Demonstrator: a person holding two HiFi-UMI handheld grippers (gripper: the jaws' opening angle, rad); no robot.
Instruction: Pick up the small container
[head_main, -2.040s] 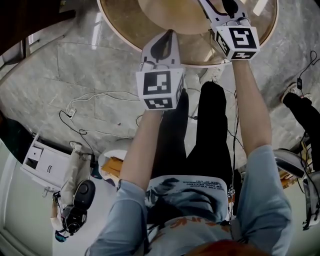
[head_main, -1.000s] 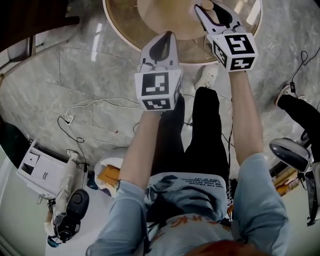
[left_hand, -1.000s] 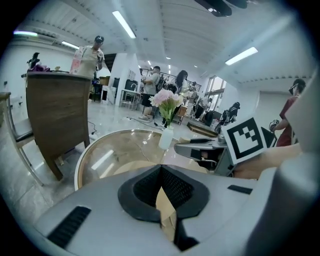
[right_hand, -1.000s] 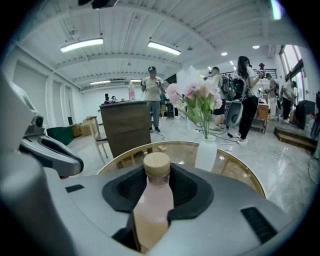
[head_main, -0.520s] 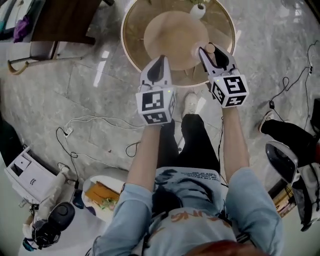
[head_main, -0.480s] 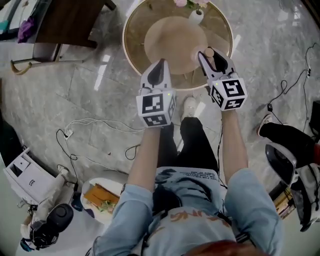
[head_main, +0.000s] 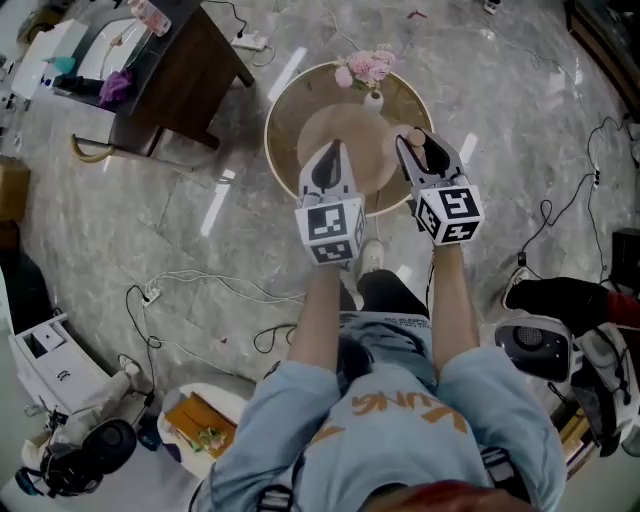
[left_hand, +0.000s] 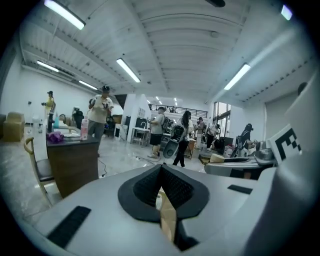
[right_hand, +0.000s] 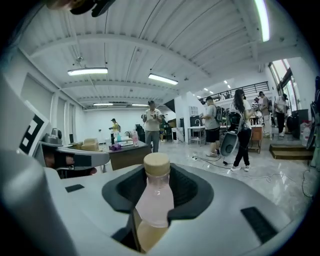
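The small container is a clear pinkish bottle with a tan cap. It stands upright between the dark pads of my right gripper, which is shut on it. In the head view the right gripper is held high over the round wooden table, with the bottle's cap showing at its tip. My left gripper is beside it at about the same height. In the left gripper view the left gripper has its jaws closed together with nothing in them.
A vase of pink flowers stands at the table's far edge. A dark desk is at the upper left. Cables trail over the marble floor, and bags and gear lie to the right. Several people stand far off.
Both grippers have risen well above the table, the right one carrying the bottle. The table now looks much smaller and more of the room shows.
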